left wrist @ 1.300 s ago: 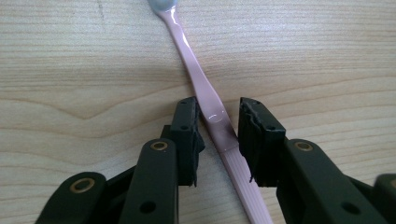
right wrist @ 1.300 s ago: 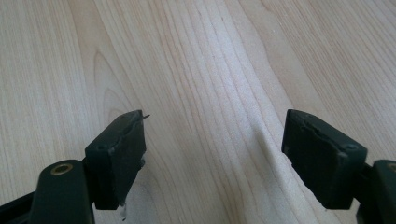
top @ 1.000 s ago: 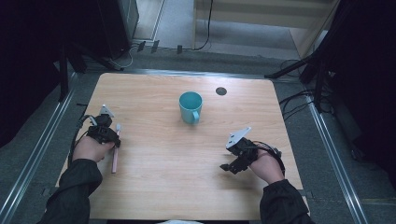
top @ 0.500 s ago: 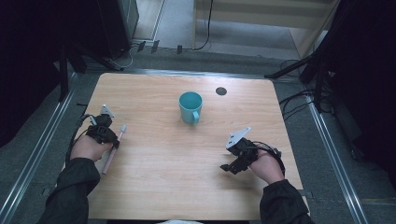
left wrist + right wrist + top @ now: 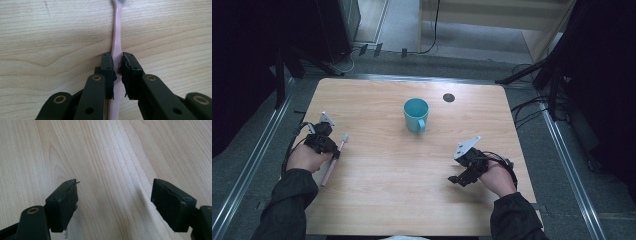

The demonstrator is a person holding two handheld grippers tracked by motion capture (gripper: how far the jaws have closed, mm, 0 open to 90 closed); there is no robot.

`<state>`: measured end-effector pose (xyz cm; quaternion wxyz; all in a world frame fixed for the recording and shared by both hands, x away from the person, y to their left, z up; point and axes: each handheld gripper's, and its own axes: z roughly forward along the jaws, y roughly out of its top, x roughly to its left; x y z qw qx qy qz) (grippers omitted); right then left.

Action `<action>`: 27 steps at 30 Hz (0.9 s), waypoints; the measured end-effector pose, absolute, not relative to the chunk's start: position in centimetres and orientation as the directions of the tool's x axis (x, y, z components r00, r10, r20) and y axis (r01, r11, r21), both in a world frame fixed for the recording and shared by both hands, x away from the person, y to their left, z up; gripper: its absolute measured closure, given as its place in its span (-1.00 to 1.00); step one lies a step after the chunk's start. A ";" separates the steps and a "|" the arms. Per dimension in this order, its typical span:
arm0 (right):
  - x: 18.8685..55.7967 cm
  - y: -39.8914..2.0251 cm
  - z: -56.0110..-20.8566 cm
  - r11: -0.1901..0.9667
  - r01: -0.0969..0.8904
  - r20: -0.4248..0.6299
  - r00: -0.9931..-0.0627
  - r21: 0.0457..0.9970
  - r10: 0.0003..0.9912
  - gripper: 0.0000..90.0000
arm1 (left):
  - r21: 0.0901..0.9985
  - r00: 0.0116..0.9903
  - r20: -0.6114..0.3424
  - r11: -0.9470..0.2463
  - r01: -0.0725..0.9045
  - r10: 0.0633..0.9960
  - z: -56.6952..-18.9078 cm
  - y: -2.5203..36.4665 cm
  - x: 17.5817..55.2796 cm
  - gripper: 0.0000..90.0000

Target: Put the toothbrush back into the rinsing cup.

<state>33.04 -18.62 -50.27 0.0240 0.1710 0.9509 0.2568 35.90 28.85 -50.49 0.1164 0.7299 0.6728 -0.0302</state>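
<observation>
At table's left, toothbrush (image 5: 333, 159) has pivoted

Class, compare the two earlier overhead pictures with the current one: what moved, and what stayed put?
The pink toothbrush, clamped in the left gripper, swung from pointing nearly straight at the person to slanting, head toward the cup. The cup and the open right gripper kept their places.

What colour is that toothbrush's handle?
Pale pink. The toothbrush shows best in the left gripper view, held in the left gripper.
</observation>
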 end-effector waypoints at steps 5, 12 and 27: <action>33.0 -18.6 -50.3 0.812 0.309 0.040 -0.942 0.495 0.335 -0.52 | 0.111 0.105 -0.180 -0.086 0.990 0.978 -50.7 28.7 35.9 0.88; 33.0 -18.6 -50.3 0.813 0.310 0.041 -0.942 0.493 0.334 -0.52 | 0.116 0.110 -0.179 -0.090 0.989 0.978 -50.8 28.6 36.0 0.88; 33.1 -18.6 -50.4 0.815 0.307 0.041 -0.943 0.491 0.331 -0.52 | 0.149 0.142 -0.232 -0.109 0.983 0.962 -49.8 28.5 35.7 0.88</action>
